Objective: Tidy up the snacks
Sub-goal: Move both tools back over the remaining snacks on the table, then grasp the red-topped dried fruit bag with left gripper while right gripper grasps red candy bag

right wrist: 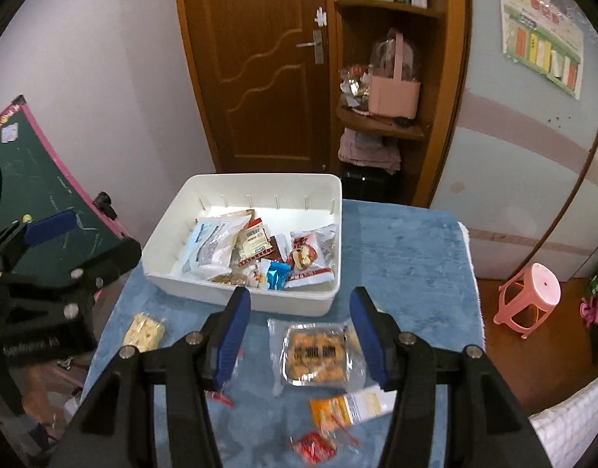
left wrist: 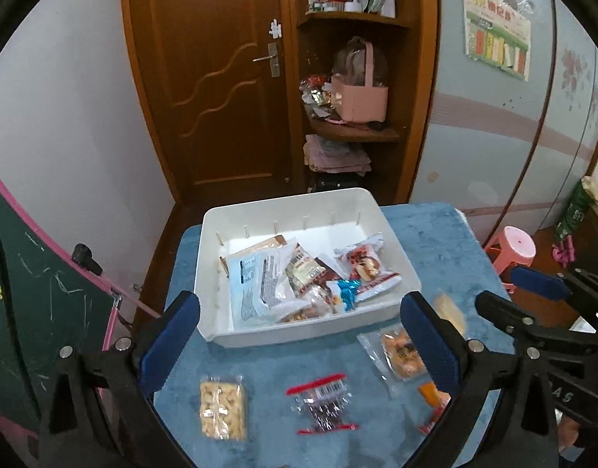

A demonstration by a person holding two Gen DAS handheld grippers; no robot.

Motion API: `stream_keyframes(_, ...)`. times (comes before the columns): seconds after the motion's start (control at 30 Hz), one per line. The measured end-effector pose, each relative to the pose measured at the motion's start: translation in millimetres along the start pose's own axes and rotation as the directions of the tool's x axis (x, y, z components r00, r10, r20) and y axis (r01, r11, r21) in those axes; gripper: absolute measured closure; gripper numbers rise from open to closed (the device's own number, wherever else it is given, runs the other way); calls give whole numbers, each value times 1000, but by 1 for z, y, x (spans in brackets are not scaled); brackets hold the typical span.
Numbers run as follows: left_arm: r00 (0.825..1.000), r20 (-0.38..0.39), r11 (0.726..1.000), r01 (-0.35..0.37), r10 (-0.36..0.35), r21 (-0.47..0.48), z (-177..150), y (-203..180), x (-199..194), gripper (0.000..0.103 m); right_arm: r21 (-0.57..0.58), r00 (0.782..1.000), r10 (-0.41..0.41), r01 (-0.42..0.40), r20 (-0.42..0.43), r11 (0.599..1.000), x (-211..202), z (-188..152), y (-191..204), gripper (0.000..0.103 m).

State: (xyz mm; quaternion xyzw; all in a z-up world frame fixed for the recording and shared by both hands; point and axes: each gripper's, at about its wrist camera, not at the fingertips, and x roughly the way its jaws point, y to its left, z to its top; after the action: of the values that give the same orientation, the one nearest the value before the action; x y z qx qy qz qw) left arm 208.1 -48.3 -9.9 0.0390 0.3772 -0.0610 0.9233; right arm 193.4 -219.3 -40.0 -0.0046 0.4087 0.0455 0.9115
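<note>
Both tongs gaped wide, empty: the right gripper [right wrist: 299, 325] hovered over a clear-wrapped tray of orange biscuits [right wrist: 314, 355], likely next into the white plastic bin [right wrist: 260, 185] ahead; the left gripper [left wrist: 299, 331] waited.

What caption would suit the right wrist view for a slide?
Open right gripper above a tray of golden snacks on the blue cloth, before a white bin holding packets.

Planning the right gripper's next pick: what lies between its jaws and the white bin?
In the right wrist view, a clear tray of golden biscuits lies on the blue cloth between the open right gripper and the bin; nothing else.
</note>
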Motion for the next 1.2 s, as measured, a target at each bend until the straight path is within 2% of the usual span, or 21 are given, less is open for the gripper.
stream_keyframes(0.1, 1000, -4, 1000, 19, -19, 16, -11, -6, -14, 1, 30, 1000, 26, -26, 16, 999, -22, -16, -11, 36)
stream_keyframes(0.17, 999, -22, 999, 48, -48, 18, -21, -10, -16, 1, 58, 999, 33, -34, 30, 998, -32, -29, -19, 33)
stream_keyframes(0.3, 998, -26, 998, 61, -60, 30, -45, -18, -18, 1, 88, 1000, 10, -12, 27, 996, -40, -57, -31, 33)
stream_keyframes(0.43, 996, -49, 997, 73, -72, 18, -71, -22, -8, 1, 96, 999, -44, 44, -5, 994, -33, -91, -37, 33)
stream_keyframes(0.53, 999, -44, 999, 32, -31, 20, -91, -25, 5, 1, 121, 997, -58, 64, -48, 991, -22, -116, -40, 33)
stream_keyframes(0.63, 996, -88, 1000, 5, -3, 17, -106, -27, 25, 1, 171, 993, -45, 64, -114, 983, 2, -140, -48, 33)
stream_keyframes(0.83, 977, -212, 1000, 7, -12, -24, -133, -21, 70, 1, 224, 974, -21, 73, -226, 972, 43, -173, -56, 33)
stream_keyframes(1.03, 953, -301, 999, 15, -25, -34, -150, -23, 109, 1, 242, 961, -4, 74, -277, 967, 69, -186, -56, 33)
stream_keyframes(1.1, 941, -338, 999, 20, -29, -30, -158, -26, 123, 1, 245, 957, 3, 72, -291, 967, 77, -187, -55, 33)
stream_keyframes(1.2, 928, -371, 999, 20, -28, -25, -166, -29, 138, 1, 276, 954, 50, 35, -295, 961, 87, -190, -56, 33)
